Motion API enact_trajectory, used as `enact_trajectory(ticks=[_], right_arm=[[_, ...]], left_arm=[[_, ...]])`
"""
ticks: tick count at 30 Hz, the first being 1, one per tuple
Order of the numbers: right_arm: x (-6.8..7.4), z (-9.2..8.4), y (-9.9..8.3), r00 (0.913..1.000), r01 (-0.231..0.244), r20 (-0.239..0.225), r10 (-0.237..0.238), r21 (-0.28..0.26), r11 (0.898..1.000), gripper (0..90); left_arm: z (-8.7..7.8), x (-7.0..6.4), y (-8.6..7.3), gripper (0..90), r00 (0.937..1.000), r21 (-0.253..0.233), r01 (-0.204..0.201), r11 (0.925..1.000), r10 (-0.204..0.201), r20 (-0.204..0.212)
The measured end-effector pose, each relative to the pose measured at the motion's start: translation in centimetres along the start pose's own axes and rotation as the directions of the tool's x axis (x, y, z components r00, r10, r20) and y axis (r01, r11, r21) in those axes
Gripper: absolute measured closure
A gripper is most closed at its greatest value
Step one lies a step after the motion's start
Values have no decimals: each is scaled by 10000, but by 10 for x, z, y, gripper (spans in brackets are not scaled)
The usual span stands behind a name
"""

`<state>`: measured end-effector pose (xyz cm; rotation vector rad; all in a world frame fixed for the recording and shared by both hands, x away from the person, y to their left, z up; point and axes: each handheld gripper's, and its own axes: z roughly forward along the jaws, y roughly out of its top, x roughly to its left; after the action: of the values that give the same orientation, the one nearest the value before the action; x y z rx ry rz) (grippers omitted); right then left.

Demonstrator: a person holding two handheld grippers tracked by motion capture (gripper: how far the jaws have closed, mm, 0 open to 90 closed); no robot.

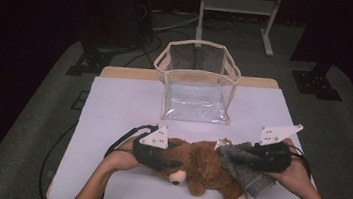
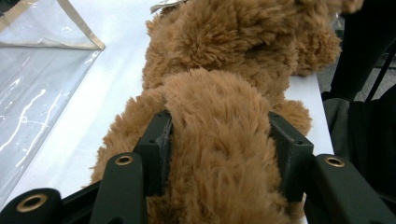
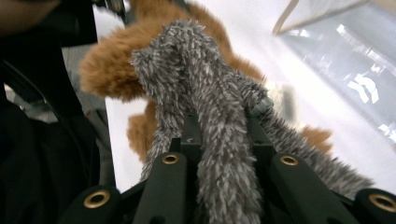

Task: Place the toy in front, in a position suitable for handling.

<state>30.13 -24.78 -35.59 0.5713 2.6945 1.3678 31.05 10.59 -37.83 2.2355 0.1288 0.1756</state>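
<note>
Jaws of the left gripper (image 2: pixel 219 140) clamp a limb of the brown plush teddy bear (image 1: pixel 201 170), which lies on its side on the white-covered desk (image 1: pixel 112 117) near the front edge. Right gripper (image 3: pixel 224 135) jaws pinch a fuzzy grey cloth garment (image 3: pixel 205 93) draped over the bear's lower half. Behind them stands a clear plastic bag with beige trim (image 1: pixel 196 81), open at the top.

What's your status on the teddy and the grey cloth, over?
Left hand-held gripper clamped on brown teddy. Right hand-held gripper pinching grey fuzzy cloth lying over it. Clear bag upright behind; path open.
</note>
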Motion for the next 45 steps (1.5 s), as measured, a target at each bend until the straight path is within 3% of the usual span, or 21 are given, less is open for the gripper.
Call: enact_trajectory(ticks=[4, 12, 15, 19, 23, 26, 29, 32, 39, 42, 45], right_arm=[[-1, -2, -20, 9989, -440, -133, 439, -94, 9990, 738], [-2, -31, -57, 9919, -1206, 381, 1210, -137, 9926, 737], [-1, -40, -50, 9925, -1061, 583, 1073, -230, 9941, 738], [-1, -42, -23, 9959, -477, 755, 499, -306, 9984, 738], [-4, -24, 9, 9988, 78, 479, -64, -294, 9995, 738], [-4, -7, 20, 9992, 301, 266, -298, -101, 9995, 737], [-3, 4, 19, 9995, 307, 68, -307, 31, 9995, 737], [-5, 5, 5, 10000, 58, 42, -59, 239, 9997, 737], [-9, -19, -29, 9966, -783, 272, 780, 102, 9969, 737], [-8, -25, -22, 9971, -670, 357, 669, 8, 9978, 737], [-5, -22, 1, 9987, -133, 483, 133, -3, 9999, 736]], left_arm=[[0, 0, 0, 486, 10000, -27, 36, 10000, -36, 17], [1, 0, 2, 481, 10000, 2, 43, 10000, -43, 23], [1, 1, 1, 479, 10000, 8, 50, 10000, -50, 22], [1, 0, 2, 477, 10000, 31, 24, 10000, -24, 7], [1, 0, 1, 476, 10000, 30, 22, 10000, -22, 3], [0, 0, 1, 476, 10000, 14, 33, 10000, -33, 19], [0, 1, 0, 476, 10000, -29, 61, 10000, -61, 42], [0, 0, 0, 476, 10000, -49, 44, 10000, -44, 47], [1, 0, 1, 474, 10000, -25, 51, 10000, -50, 48], [1, 1, 2, 473, 10000, -9, 30, 10000, -30, 36], [2, 1, 2, 473, 10000, 16, 16, 10000, -16, 35]])
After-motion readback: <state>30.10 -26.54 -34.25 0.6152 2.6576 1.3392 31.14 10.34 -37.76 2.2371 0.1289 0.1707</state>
